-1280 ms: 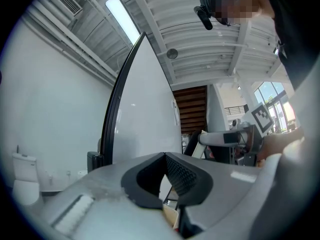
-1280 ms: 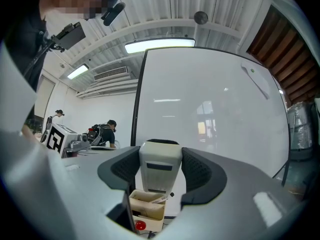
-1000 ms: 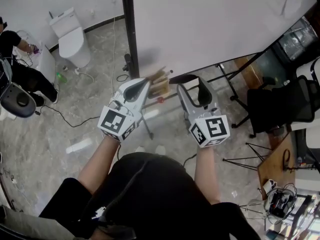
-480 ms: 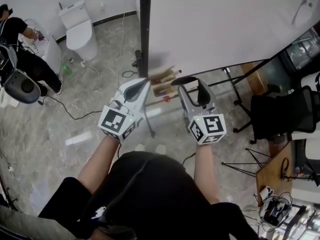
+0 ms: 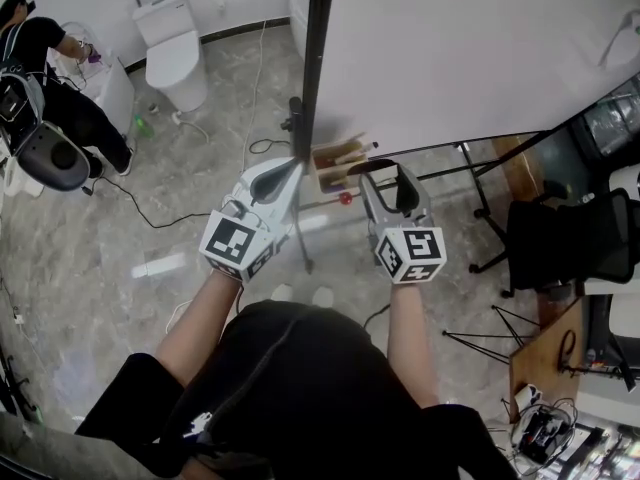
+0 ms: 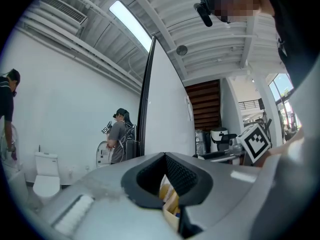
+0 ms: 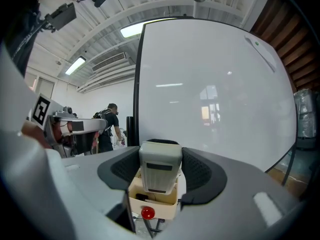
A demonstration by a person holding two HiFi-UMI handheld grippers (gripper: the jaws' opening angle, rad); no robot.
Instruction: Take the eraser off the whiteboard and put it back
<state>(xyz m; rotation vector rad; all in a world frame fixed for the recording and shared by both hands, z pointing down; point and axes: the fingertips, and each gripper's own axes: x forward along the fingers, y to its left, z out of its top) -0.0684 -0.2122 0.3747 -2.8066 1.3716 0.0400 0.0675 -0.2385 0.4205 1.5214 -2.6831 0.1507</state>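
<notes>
Grey eraser (image 7: 160, 170), likely light and stiff, sits clamped by its sides in your right tool (image 5: 386, 174); left tool (image 5: 284, 172) is closed, empty.

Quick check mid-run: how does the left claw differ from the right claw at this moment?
The right claw is clamped on the grey eraser, which holds its jaws apart; the left claw looks closed, with nothing in it. The right claw faces the whiteboard surface, with the wooden box just beyond it; the left claw sits over by the board's black frame post. Both point roughly level toward the board.
</notes>
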